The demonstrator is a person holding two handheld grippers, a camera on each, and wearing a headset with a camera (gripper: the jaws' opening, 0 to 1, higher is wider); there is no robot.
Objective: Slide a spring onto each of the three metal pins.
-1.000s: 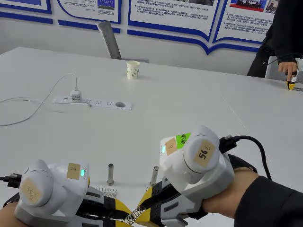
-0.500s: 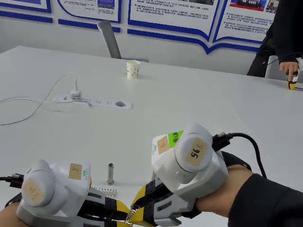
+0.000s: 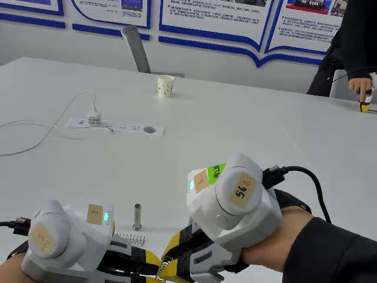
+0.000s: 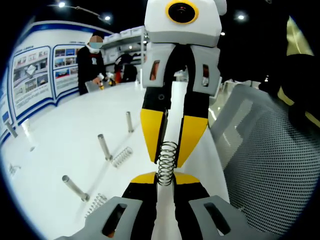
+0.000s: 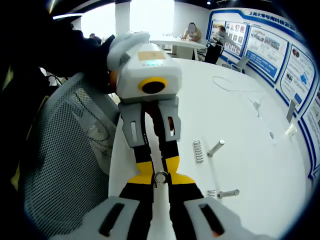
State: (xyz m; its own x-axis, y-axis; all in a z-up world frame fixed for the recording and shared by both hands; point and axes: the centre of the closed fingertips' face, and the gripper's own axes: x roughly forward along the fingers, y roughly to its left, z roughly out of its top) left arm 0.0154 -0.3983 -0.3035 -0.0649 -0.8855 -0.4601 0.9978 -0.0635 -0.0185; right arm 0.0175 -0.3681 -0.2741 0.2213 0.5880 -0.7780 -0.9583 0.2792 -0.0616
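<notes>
Both grippers meet tip to tip near the table's front edge. A small steel spring (image 4: 166, 161) spans them. My left gripper (image 4: 165, 180) is shut on its lower end, and my right gripper (image 4: 169, 152) is shut on the upper end. The right gripper view looks down the coil as a ring (image 5: 161, 177). In the head view the spring (image 3: 162, 269) shows between the yellow jaws. Three pins (image 4: 129, 121) (image 4: 104, 147) (image 4: 75, 187) stand bare on the table. One pin (image 3: 137, 216) is in the head view, and another spring (image 3: 133, 239) lies beside it.
Two loose springs (image 4: 122, 156) (image 4: 96, 204) lie among the pins. A power strip (image 3: 112, 126) with a cable and a paper cup (image 3: 165, 86) sit farther back. A mesh chair seat (image 4: 270, 150) lies just past the table edge. A person's hand (image 3: 358, 87) is at the far right.
My right gripper has shifted left toward the left one and now hides the second pin. The spring has stayed between the two grippers' tips.
</notes>
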